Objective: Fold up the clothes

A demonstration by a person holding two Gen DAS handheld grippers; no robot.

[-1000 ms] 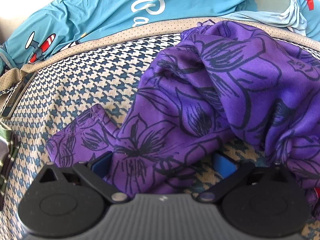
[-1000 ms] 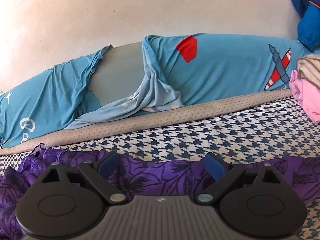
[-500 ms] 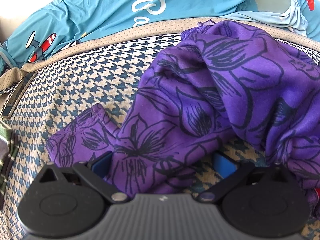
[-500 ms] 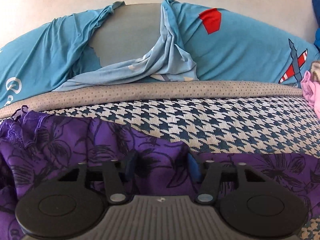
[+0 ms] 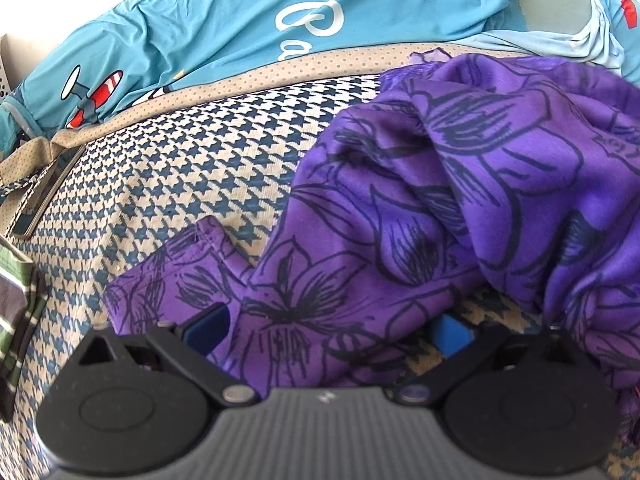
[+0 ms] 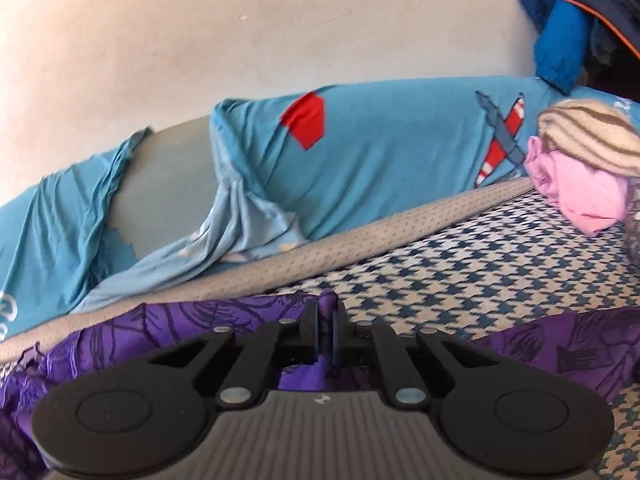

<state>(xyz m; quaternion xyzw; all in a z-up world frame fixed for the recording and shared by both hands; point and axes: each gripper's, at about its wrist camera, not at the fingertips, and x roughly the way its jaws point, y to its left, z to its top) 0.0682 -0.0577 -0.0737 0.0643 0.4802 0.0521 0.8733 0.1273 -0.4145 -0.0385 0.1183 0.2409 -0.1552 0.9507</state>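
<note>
A purple garment (image 5: pixel 460 200) with black flower outlines lies bunched on the houndstooth bedcover (image 5: pixel 200 160). My left gripper (image 5: pixel 328 330) stands open over its near edge. Cloth lies loose between the two blue pads (image 5: pixel 204 330), which do not press on it. In the right wrist view, my right gripper (image 6: pixel 327 320) has its jaws closing tight on a small fold of the purple garment (image 6: pixel 328 300), which pokes up between the fingertips. More of the purple cloth (image 6: pixel 560 344) spreads to both sides below that gripper.
A blue printed sheet (image 6: pixel 380 160) covers a long cushion against the wall, behind a beige dotted trim (image 6: pixel 360 240). Pink and striped clothes (image 6: pixel 580 176) are piled at the right, and a blue jacket (image 6: pixel 560 40) hangs above. A flat dark device (image 5: pixel 44 196) and green striped cloth (image 5: pixel 16 320) lie at the left.
My right gripper went from wide open over the purple cloth to shut on a fold of it, and its view tilted and lifted slightly. The left gripper stayed still and open.
</note>
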